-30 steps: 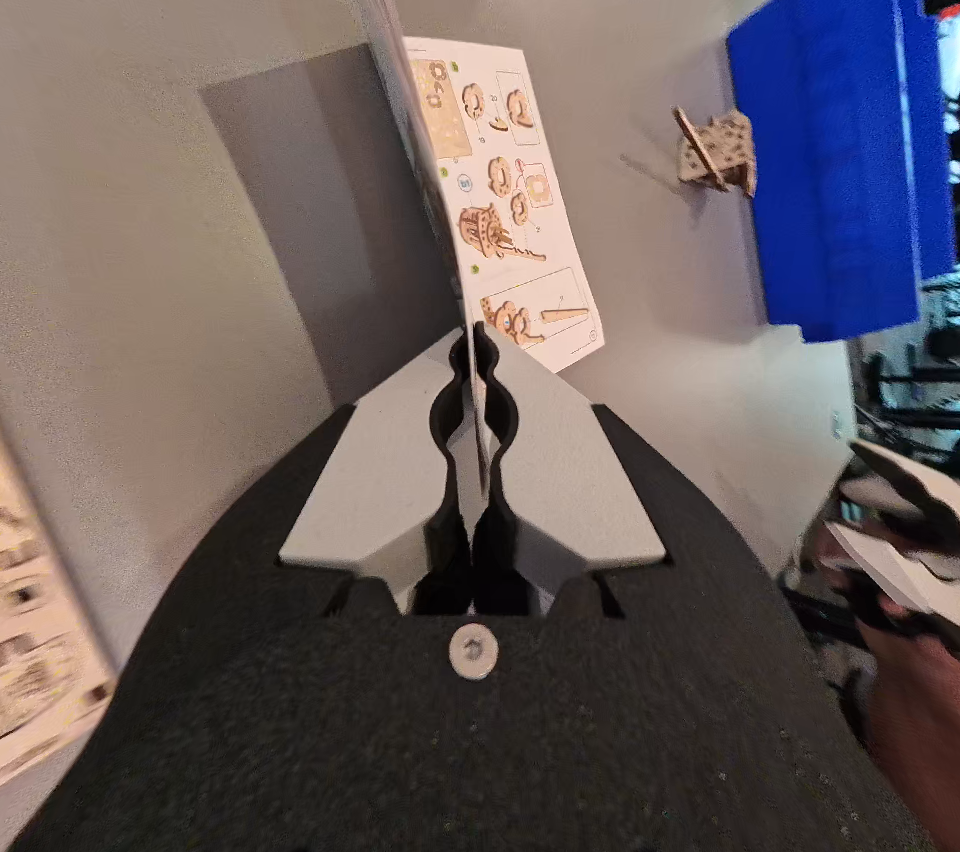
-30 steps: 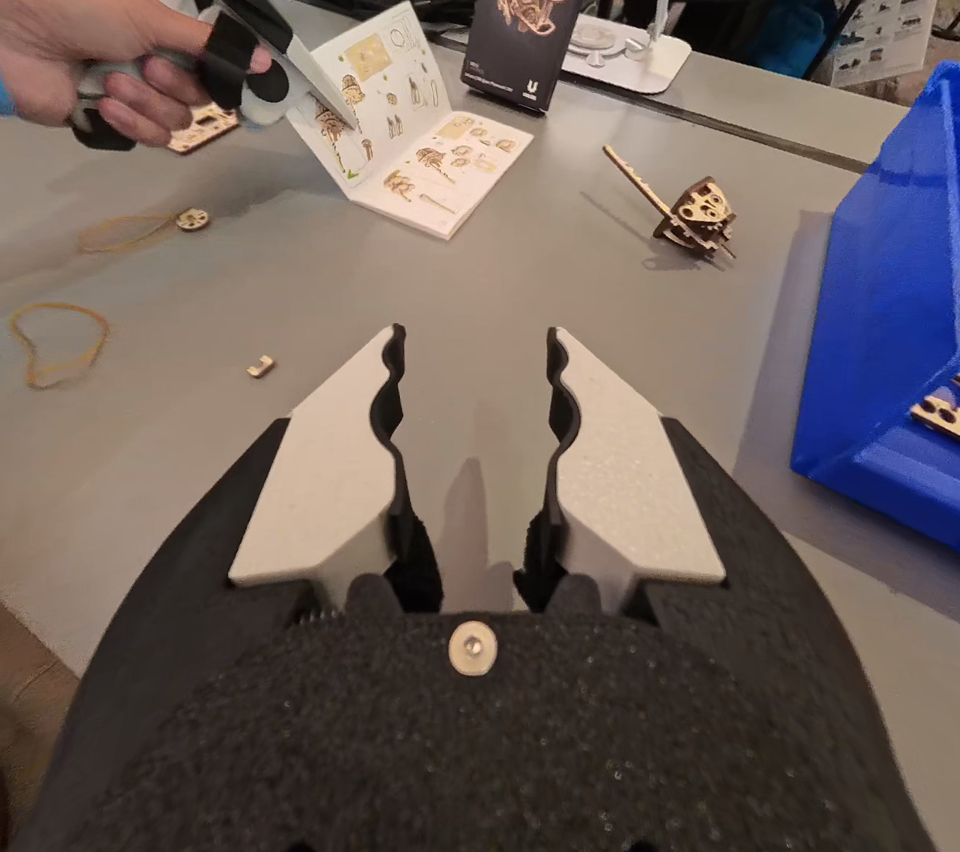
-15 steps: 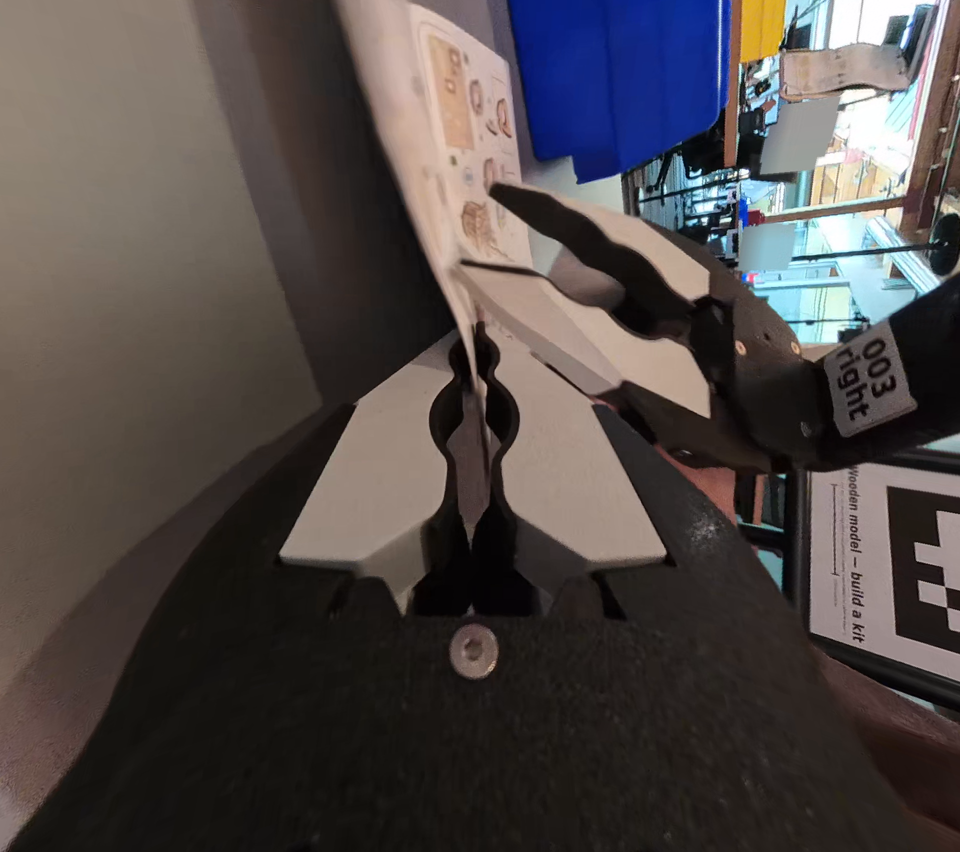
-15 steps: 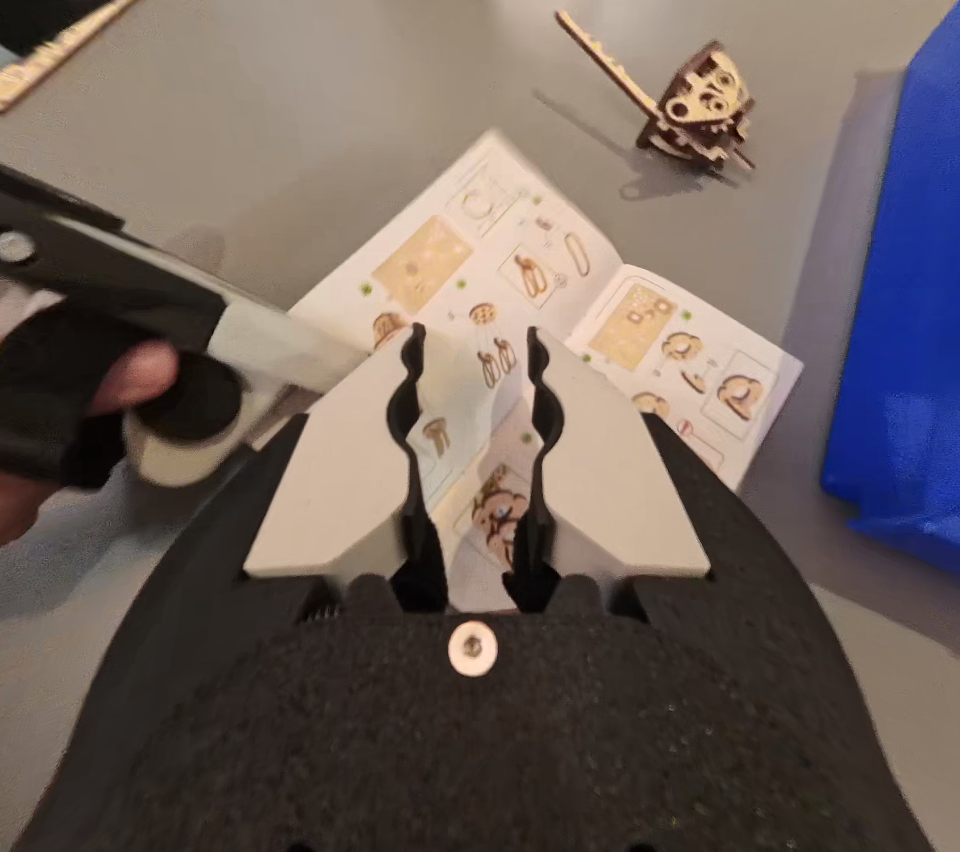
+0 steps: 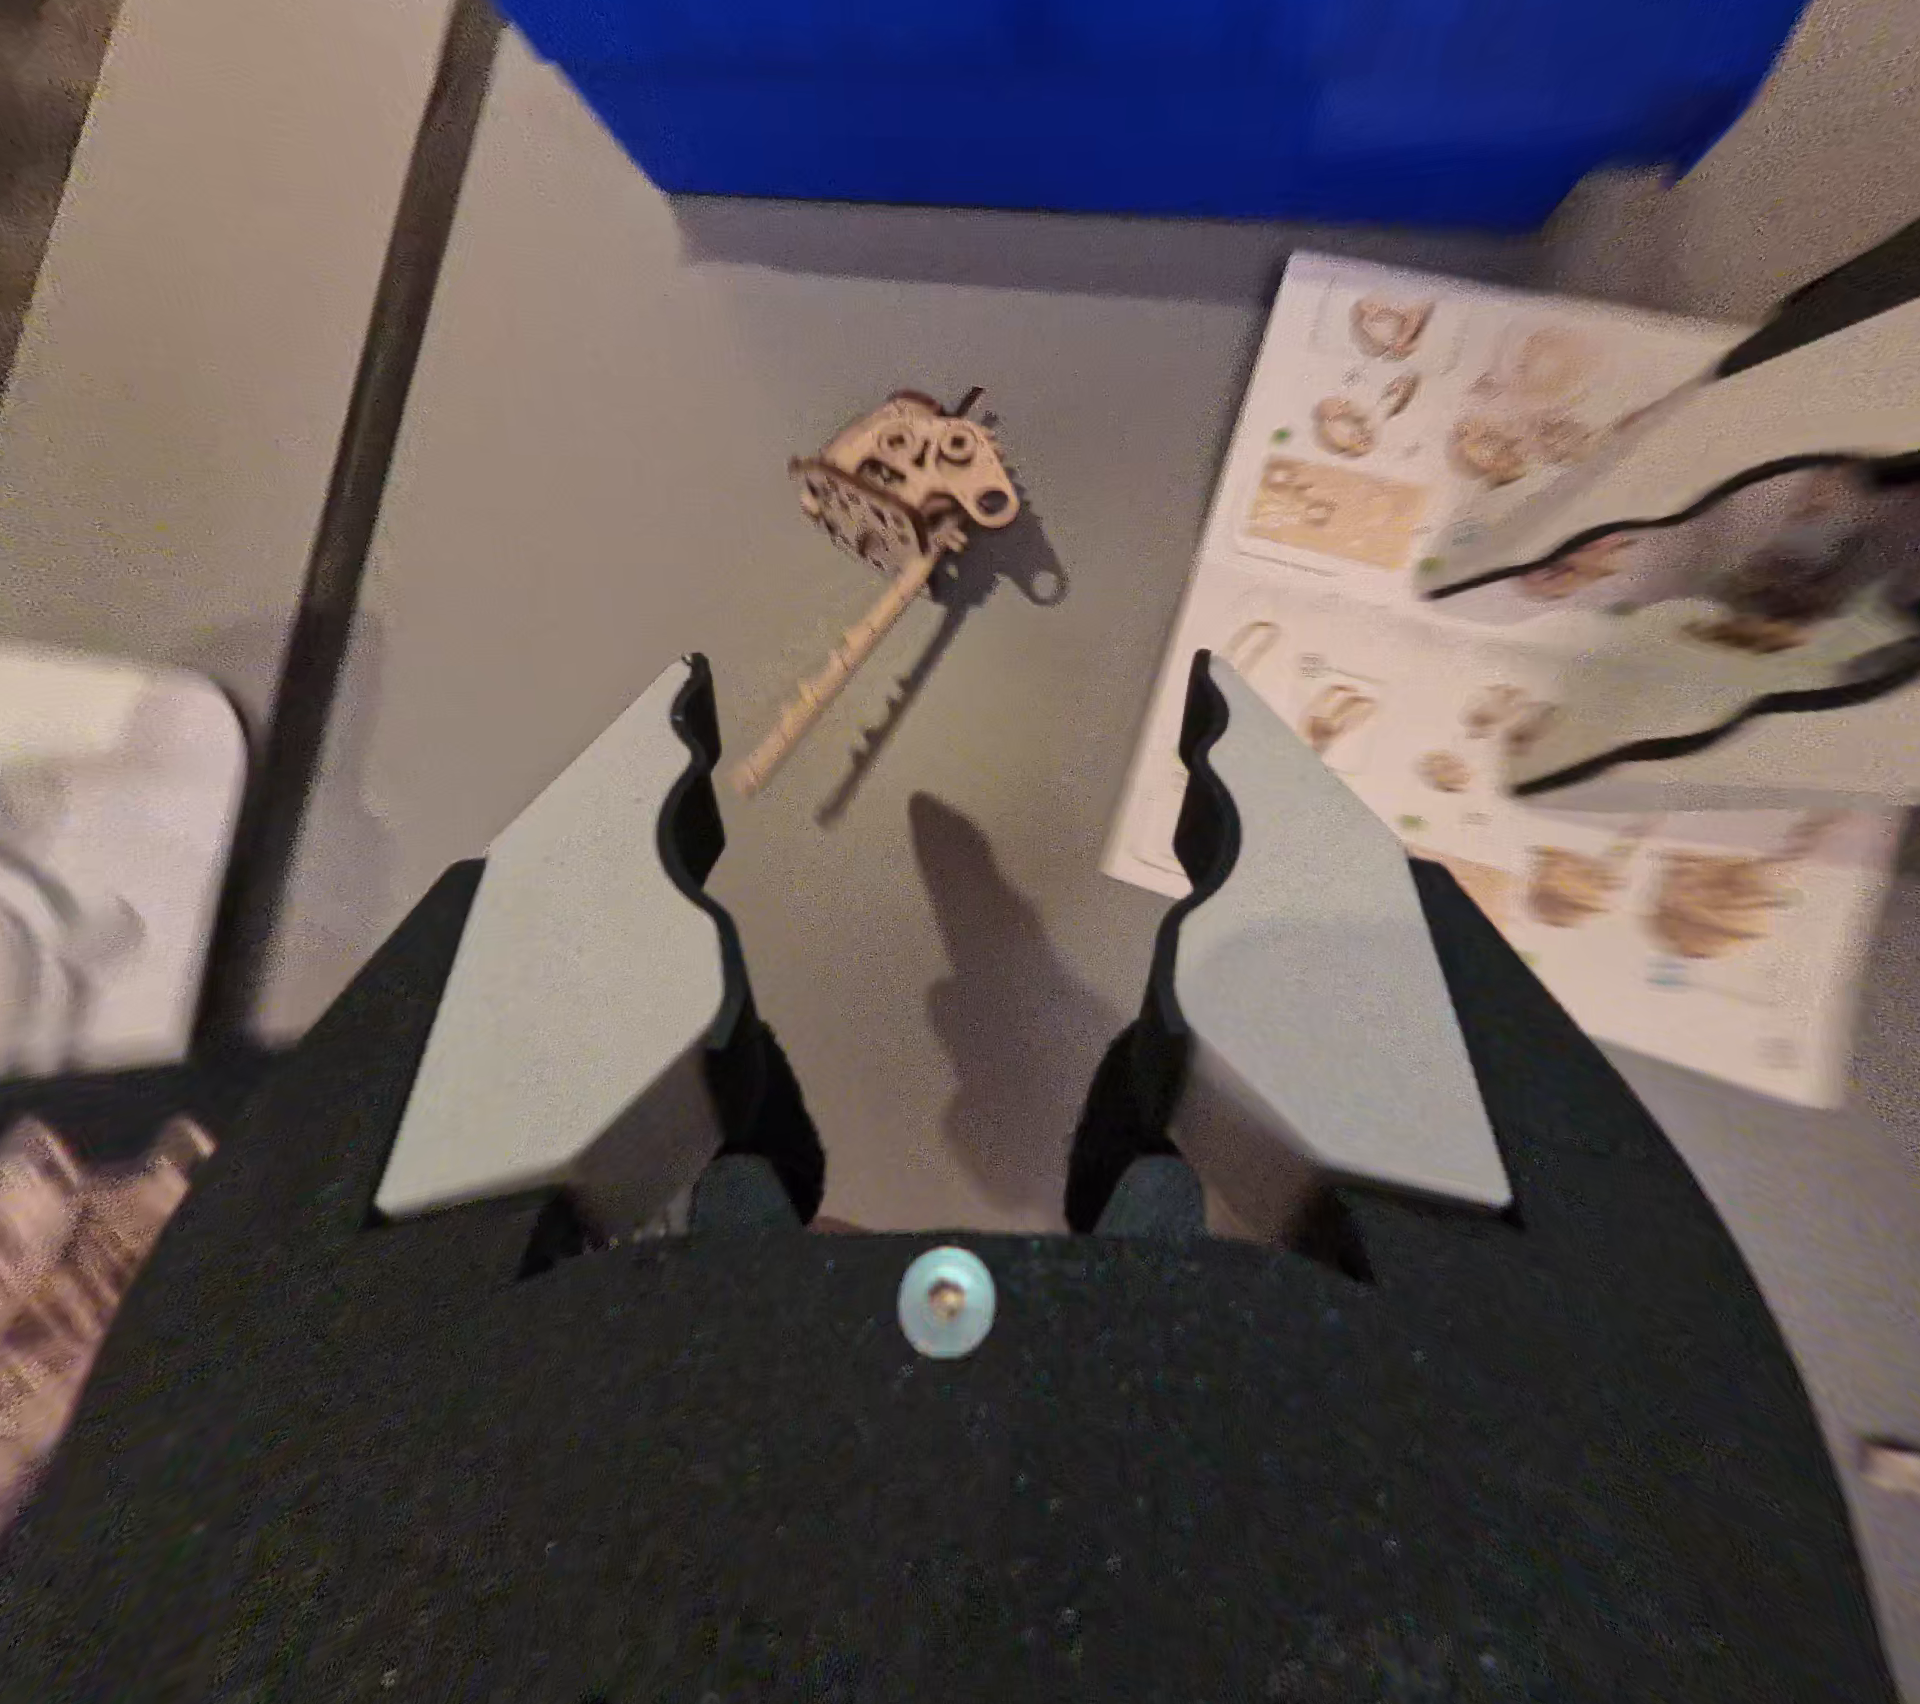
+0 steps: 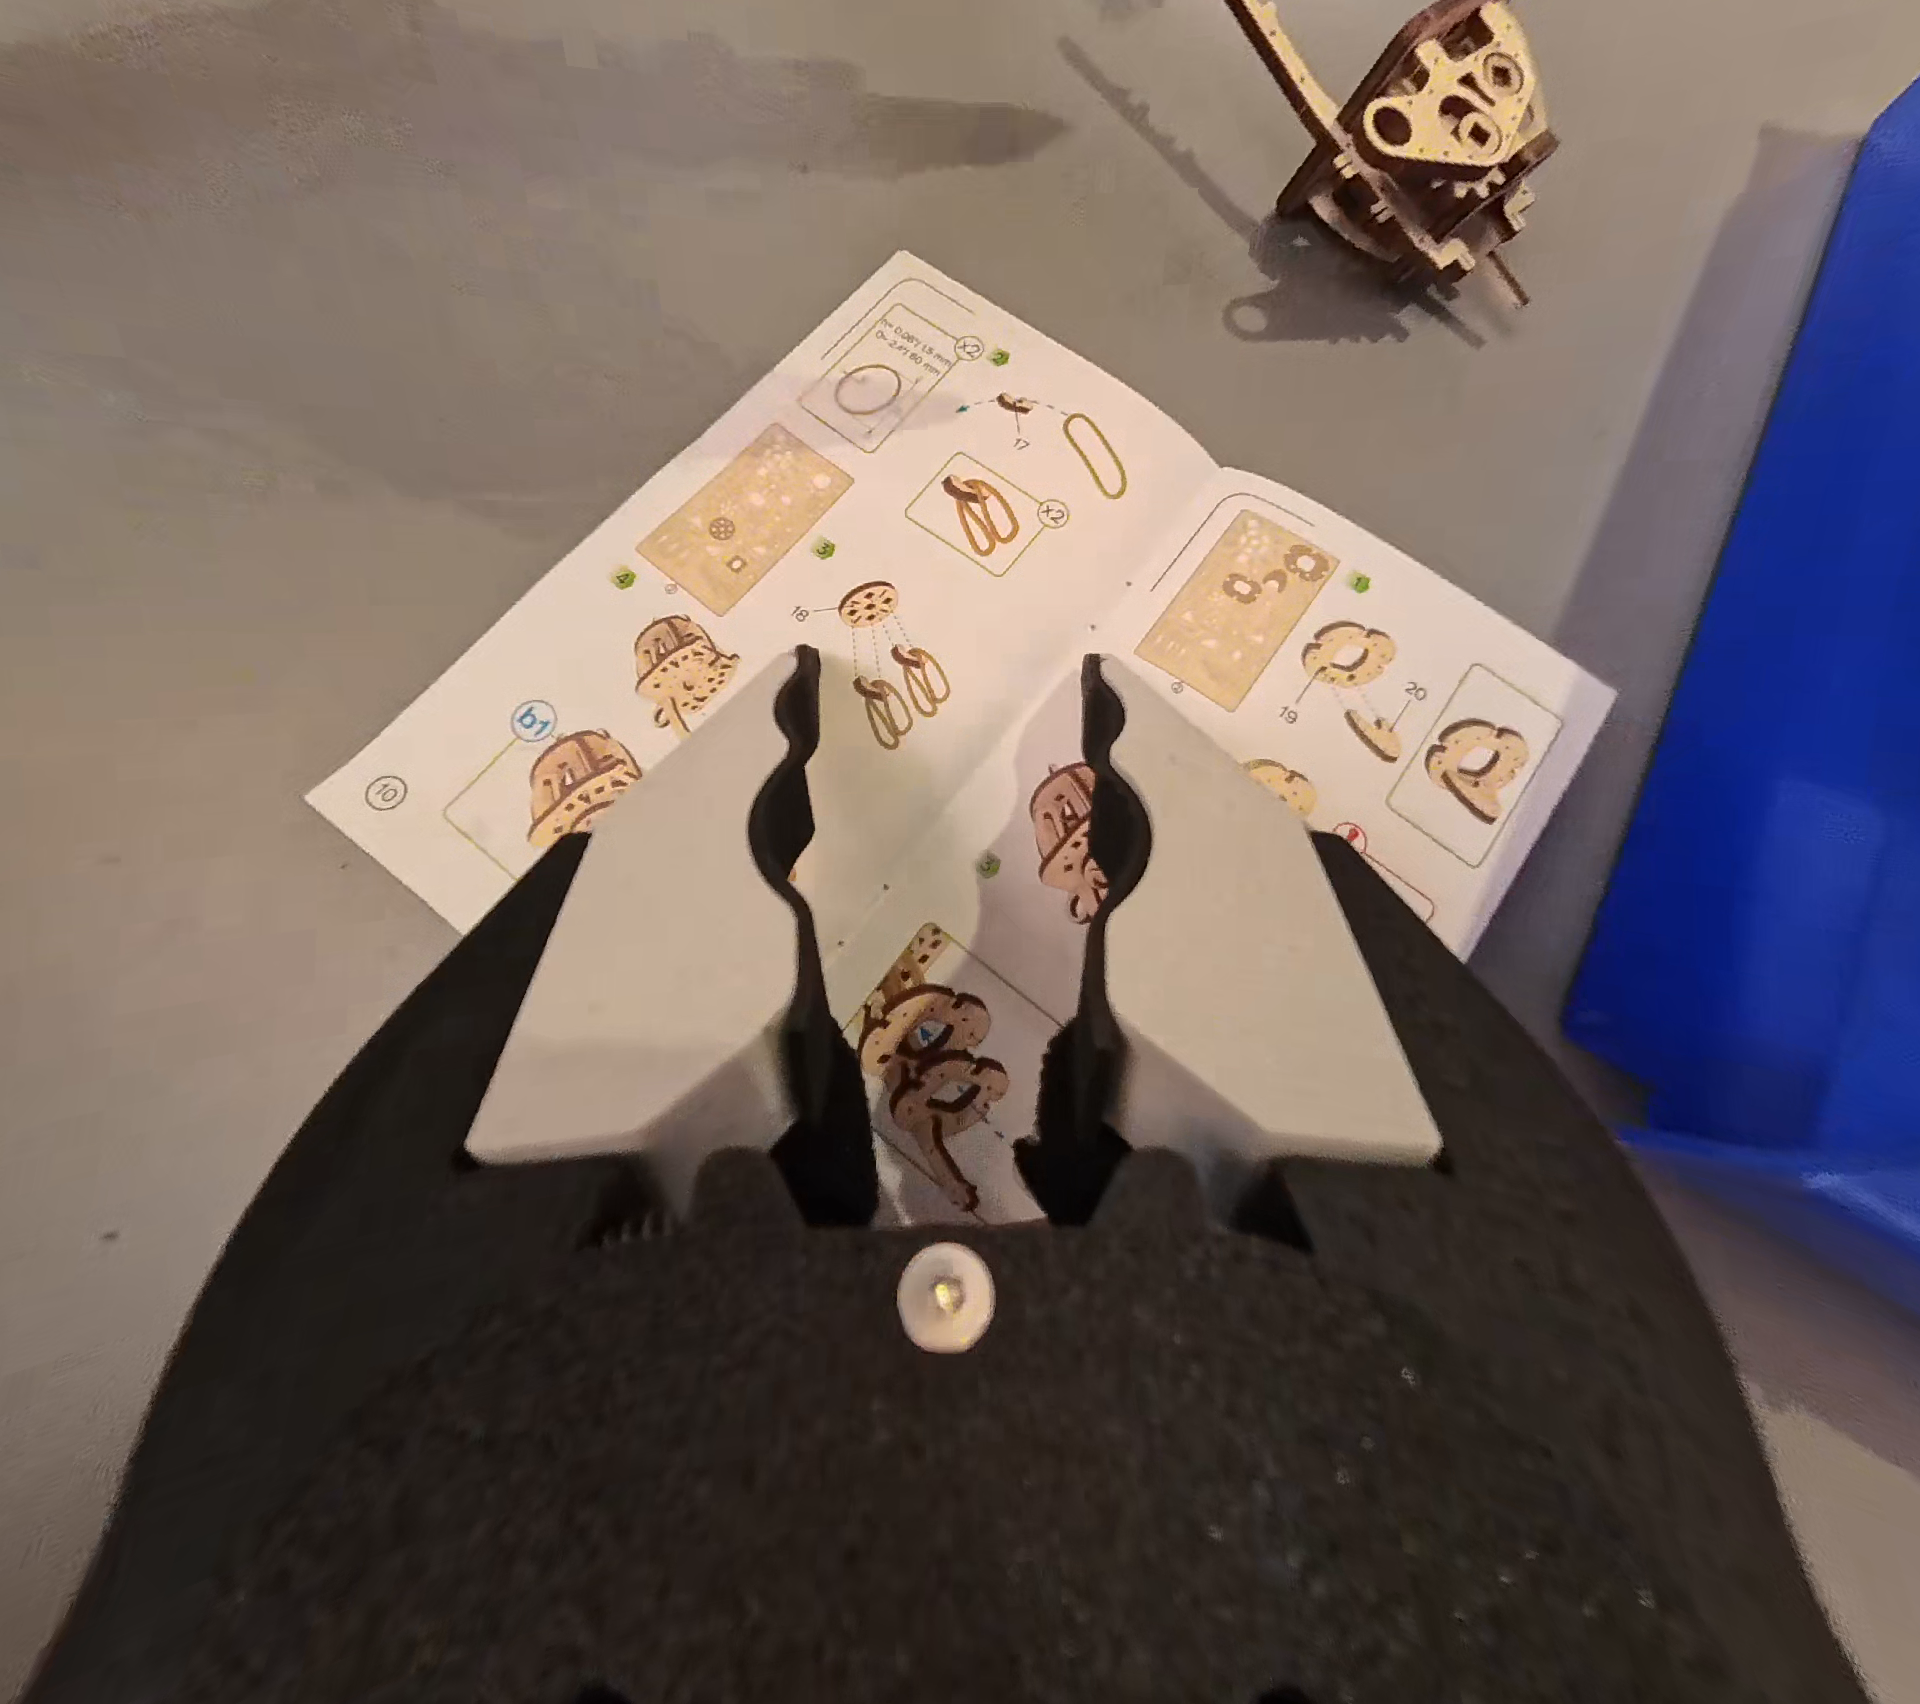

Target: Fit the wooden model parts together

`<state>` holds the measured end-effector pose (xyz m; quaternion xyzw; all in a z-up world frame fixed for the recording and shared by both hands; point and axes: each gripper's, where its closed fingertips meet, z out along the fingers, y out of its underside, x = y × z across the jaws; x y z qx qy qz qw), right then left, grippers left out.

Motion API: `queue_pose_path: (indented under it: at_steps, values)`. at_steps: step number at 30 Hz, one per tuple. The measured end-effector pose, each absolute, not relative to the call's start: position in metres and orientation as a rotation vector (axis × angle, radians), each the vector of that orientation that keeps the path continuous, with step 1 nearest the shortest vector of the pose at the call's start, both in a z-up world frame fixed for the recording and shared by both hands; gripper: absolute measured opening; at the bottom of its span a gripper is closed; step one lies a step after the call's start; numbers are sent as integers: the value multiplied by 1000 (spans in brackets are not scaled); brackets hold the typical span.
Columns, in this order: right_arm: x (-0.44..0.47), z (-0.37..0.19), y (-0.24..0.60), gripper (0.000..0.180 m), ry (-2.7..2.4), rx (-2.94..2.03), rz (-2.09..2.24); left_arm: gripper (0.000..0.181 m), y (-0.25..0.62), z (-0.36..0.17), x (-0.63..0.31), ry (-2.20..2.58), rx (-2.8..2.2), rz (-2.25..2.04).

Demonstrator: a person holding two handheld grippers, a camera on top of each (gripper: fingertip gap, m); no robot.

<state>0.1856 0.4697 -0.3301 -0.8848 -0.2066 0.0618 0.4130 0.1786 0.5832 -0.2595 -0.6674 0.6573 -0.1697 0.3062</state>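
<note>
Wooden model assembly (image 5: 906, 482) lies on the grey table (image 5: 582, 428), ahead of the left gripper (image 5: 943, 678) and clear of it; its long notched stick reaches back toward the gripper, the stick's end just ahead of the left fingertip and slightly inside the gap line. Left gripper: fingers spread wide, nothing between them, held above the table. Blue bin (image 5: 1091, 13) stands beyond the assembly, pale wooden pieces blurred at its top edge. Instruction booklet (image 5: 1340, 615) lies open to the right of the left gripper, partly behind its right finger. Right gripper (image 5: 1475, 688) shows blurred over the booklet at the right edge.

In the right wrist view, the right gripper (image 6: 945, 667) stands spread and empty above the open instruction booklet (image 6: 935, 511), printed diagrams visible between its fingers. Wooden model assembly (image 6: 1423, 127) sits ahead and to the right, well apart from the fingertips. Blue bin (image 6: 1787, 719) is at far right.
</note>
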Motion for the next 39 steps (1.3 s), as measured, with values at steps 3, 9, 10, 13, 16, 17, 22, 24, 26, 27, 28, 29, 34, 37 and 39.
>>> queue_pose_path:
  at_steps: [3, 9, 10, 13, 16, 17, 22, 24, 26, 27, 28, 29, 34, 37, 39]
  values:
    - [186, -330, 469, 50, -517, -2224, 159, 85, 597, -285, 214, 2012, -1691, -376]
    - [186, -330, 470, 50, -510, -2227, 172, 70, 605, -321, 233, 2272, -1639, -239]
    - [186, -330, 470, 50, -508, -2228, 176, 66, 606, -322, 234, 2278, -1632, -226]
    - [186, -330, 470, 50, -506, -2228, 182, 56, 608, -322, 235, 2276, -1615, -199]
    - [186, -330, 470, 50, -507, -2228, 182, 56, 610, -322, 232, 2267, -1616, -173]
    - [186, -330, 470, 50, -504, -2229, 184, 56, 611, -321, 229, 2257, -1628, -169]
    - [185, -329, 479, 50, -463, -2239, 212, 56, 620, -307, 178, 2189, -1692, -122]
    - [183, -329, 488, 50, -471, -2239, 221, 56, 621, -302, 142, 2146, -1759, -121]
    - [182, -330, 500, 51, -485, -2237, 210, 56, 617, -299, 104, 2102, -1817, -117]
    - [181, -330, 507, 51, -489, -2235, 209, 56, 613, -299, 88, 2082, -1839, -125]
    - [179, -330, 514, 50, -495, -2233, 210, 56, 608, -298, 74, 2056, -1860, -134]
    - [178, -329, 522, 50, -500, -2232, 207, 56, 602, -299, 60, 2039, -1886, -136]
    - [172, -330, 572, 50, -533, -2227, 181, 56, 578, -306, 29, 1971, -1929, -153]
    - [173, -330, 601, 50, -552, -2220, 179, 56, 571, -309, 27, 1939, -1916, -153]
    - [173, -330, 613, 50, -550, -2223, 221, 56, 567, -311, 29, 1921, -1919, -167]
